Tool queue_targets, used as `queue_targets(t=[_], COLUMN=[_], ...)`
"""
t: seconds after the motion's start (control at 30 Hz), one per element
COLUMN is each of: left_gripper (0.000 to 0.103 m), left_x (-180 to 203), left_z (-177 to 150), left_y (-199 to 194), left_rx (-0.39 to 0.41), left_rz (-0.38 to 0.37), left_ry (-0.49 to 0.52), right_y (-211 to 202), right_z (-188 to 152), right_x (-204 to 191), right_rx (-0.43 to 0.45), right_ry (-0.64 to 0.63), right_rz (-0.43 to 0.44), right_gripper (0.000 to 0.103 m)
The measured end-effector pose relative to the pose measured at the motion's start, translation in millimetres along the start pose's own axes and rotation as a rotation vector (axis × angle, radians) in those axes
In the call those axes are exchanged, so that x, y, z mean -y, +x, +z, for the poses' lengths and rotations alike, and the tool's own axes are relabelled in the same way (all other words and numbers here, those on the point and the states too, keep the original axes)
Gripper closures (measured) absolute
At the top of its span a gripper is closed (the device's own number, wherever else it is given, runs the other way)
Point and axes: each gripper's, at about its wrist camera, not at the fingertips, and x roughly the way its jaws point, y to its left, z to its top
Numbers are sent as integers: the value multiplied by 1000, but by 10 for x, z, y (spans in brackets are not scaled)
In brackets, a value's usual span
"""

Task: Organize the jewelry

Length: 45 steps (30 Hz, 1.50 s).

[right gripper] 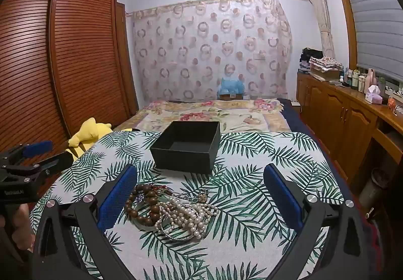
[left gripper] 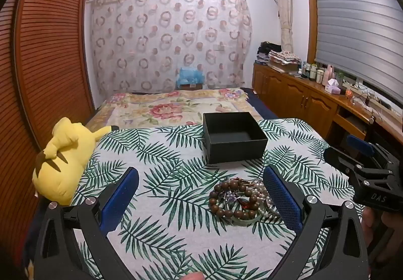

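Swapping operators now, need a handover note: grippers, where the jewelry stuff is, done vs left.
Left gripper: open, empty, above the leaf-print cloth.
Right gripper: open, empty, jewelry pile in front of it.
Jewelry pile: wooden bead bracelet, pearl strands and other pieces tangled on the cloth.
Black box: open, empty, behind the pile.
Done: nothing boxed.
Left: move every piece into the box.

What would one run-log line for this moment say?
stage: start | left gripper: open, empty | right gripper: open, empty | jewelry pile: on leaf-print cloth | black box: empty, behind pile
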Motion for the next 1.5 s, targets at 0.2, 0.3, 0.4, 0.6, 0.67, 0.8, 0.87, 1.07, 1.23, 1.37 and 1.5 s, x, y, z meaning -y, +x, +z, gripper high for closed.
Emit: queue_targets(t=[0.2, 0.3, 0.4, 0.6, 0.67, 0.8, 0.87, 1.07, 1.23, 1.37, 1.5], left_gripper=[8, 8, 8, 8, 8, 8, 8, 8, 8, 8, 8], left_x=[-2, -2, -2, -1, -1, 1, -1, -1, -1, -1, 0], left_z=[0, 0, 0, 0, 0, 0, 0, 0, 0, 0, 0], left_y=[-1, -1, -1, 0, 0, -2, -1, -1, -3, -1, 0], left_rx=[2, 1, 1, 0, 1, 1, 1, 1, 2, 1, 1], left_rz=[-3, -3, -1, -1, -1, -1, -1, 0, 0, 0, 0], left_ry=[-4, -4, -2, -2, -1, -1, 0, 0, 0, 0, 0], right_y=[-5, -2, 10, -3, -8, -6, -4, -2, 0, 7, 7], right_z=[1, -1, -5, -3, -1, -2, -2, -1, -4, -2, -4], right_x=[-3, -8, -25, -1, -4, -1, -2, -6, -7, -2, 3], right_rx=[6, 5, 3, 6, 8, 8, 7, 8, 8, 7, 7], right_ry=[-8, -7, -7, -4, -6, -4, -3, -3, -3, -1, 1], right_rz=[-4, -4, -4, 0, 0, 0, 1, 1, 0, 2, 1], right_gripper=[3, 3, 3, 3, 3, 3, 3, 3, 3, 2, 3])
